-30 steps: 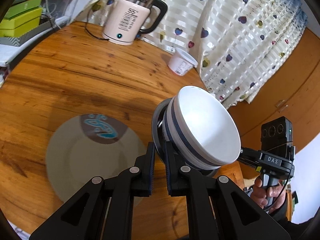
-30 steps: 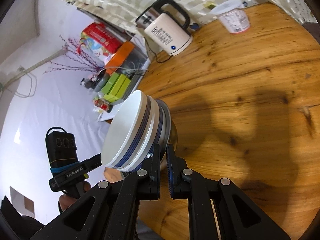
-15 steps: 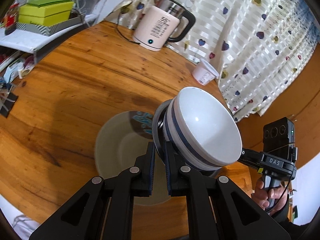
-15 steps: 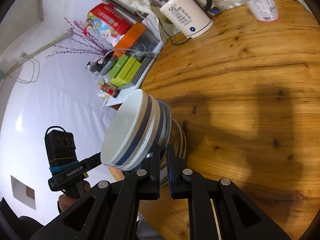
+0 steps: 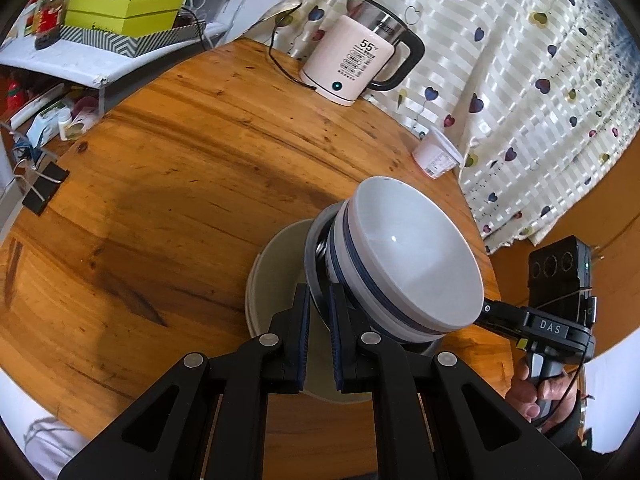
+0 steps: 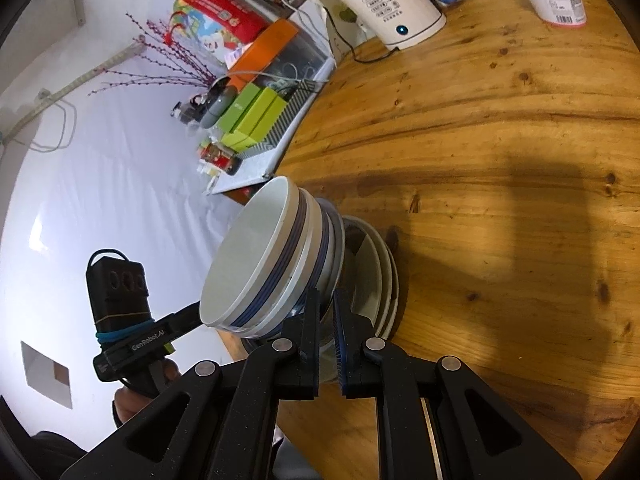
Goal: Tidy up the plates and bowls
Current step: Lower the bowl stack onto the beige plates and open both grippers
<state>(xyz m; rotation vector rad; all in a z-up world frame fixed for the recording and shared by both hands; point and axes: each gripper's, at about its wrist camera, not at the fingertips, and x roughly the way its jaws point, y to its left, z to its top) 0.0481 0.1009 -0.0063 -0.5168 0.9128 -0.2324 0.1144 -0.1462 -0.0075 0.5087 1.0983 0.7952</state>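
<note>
The grey plate (image 5: 314, 264) carrying nested bowls (image 5: 404, 264) was clamped at opposite rims by the closed left gripper (image 5: 318, 312) and right gripper (image 6: 326, 312), so it was balanced over the plates (image 6: 386, 280) on the tabletop (image 5: 180, 184).

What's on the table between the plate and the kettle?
Nothing: in the left wrist view, only bare wood lies between the plate and the kettle; the white cup sits off to the side.

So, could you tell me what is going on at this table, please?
A person holds a gripper in each hand, and both are clamped on one stack of nested bowls. The left gripper and right gripper each pinch the rim of the grey bottom bowl from opposite sides. The stack hangs tilted over the pale plates on the wooden table; whether it touches them is unclear.
</note>
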